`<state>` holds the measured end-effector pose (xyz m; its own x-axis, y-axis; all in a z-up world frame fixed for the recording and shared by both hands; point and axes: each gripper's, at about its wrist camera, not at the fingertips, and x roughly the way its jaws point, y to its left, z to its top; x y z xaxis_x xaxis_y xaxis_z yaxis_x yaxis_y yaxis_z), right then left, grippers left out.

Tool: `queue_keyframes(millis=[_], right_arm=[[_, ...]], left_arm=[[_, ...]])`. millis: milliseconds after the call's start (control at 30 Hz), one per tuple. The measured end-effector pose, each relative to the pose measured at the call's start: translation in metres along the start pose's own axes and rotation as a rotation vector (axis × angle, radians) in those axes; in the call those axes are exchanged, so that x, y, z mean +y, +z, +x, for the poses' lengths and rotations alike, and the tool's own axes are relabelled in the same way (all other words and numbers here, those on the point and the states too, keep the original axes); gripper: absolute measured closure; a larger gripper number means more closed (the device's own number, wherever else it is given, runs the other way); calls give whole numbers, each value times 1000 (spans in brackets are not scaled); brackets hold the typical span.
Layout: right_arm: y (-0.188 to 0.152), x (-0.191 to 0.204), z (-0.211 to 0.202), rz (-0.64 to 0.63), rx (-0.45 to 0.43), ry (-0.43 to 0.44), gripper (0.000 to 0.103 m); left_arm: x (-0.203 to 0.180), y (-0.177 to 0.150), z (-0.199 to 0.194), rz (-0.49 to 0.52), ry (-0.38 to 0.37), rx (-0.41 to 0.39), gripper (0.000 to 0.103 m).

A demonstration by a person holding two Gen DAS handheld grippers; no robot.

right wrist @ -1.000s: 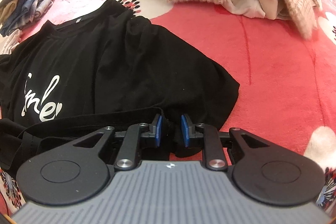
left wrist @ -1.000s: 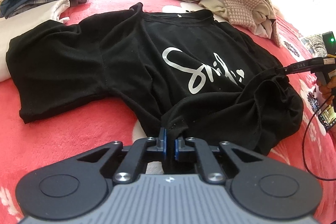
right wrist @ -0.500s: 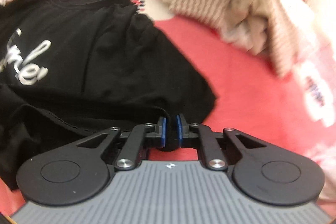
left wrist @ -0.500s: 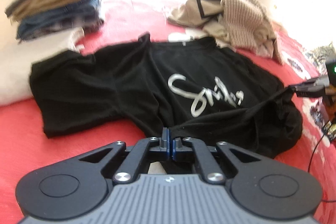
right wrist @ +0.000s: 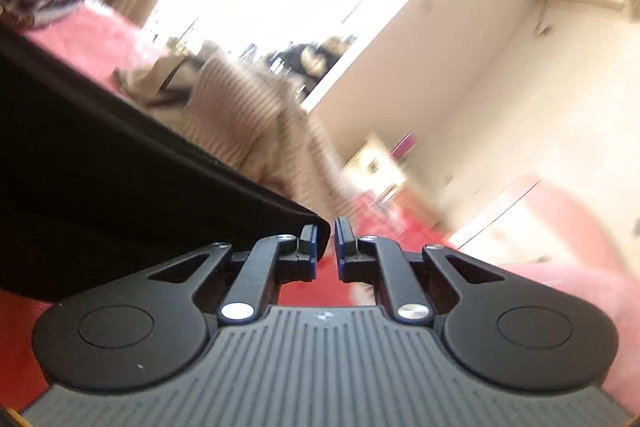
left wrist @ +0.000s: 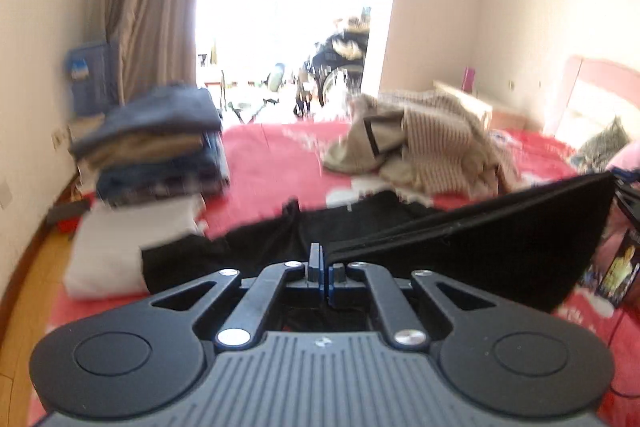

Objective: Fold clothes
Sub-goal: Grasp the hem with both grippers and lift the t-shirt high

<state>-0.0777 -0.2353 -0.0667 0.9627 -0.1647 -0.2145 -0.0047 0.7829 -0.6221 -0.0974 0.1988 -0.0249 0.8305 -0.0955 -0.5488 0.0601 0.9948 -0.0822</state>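
Observation:
A black T-shirt [left wrist: 500, 239] hangs lifted off the red bed [left wrist: 280, 163], its hem pulled taut into a straight edge between my two grippers. My left gripper [left wrist: 323, 255] is shut on the hem's left end. The rest of the shirt trails on the bed behind it. In the right wrist view the same shirt [right wrist: 100, 167] fills the left side, and its corner ends between the fingers of my right gripper [right wrist: 327, 227], which is shut on it with a narrow gap showing. The white print is hidden.
A stack of folded clothes [left wrist: 160, 143] sits on a white folded item [left wrist: 120, 251] at the bed's left. A heap of unfolded beige and striped clothes [left wrist: 432, 147] lies at the back right. Wooden floor [left wrist: 32, 267] shows beyond the left edge.
Both grippers have risen and tilted up, lifting the shirt's bottom hem off the bed and stretching it taut. The views now look across the room rather than down at the shirt.

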Motion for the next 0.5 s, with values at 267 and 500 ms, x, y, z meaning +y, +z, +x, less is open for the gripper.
queue_keyframes(millis=[267,500], right_arm=[[-2,-79,69,467,315,342,97],[139,-138,73,429,-42,199,101]], left_arm=[[16,59,47,-38,-20,170,101],[29,205,-34,-36,65,-171,101]])
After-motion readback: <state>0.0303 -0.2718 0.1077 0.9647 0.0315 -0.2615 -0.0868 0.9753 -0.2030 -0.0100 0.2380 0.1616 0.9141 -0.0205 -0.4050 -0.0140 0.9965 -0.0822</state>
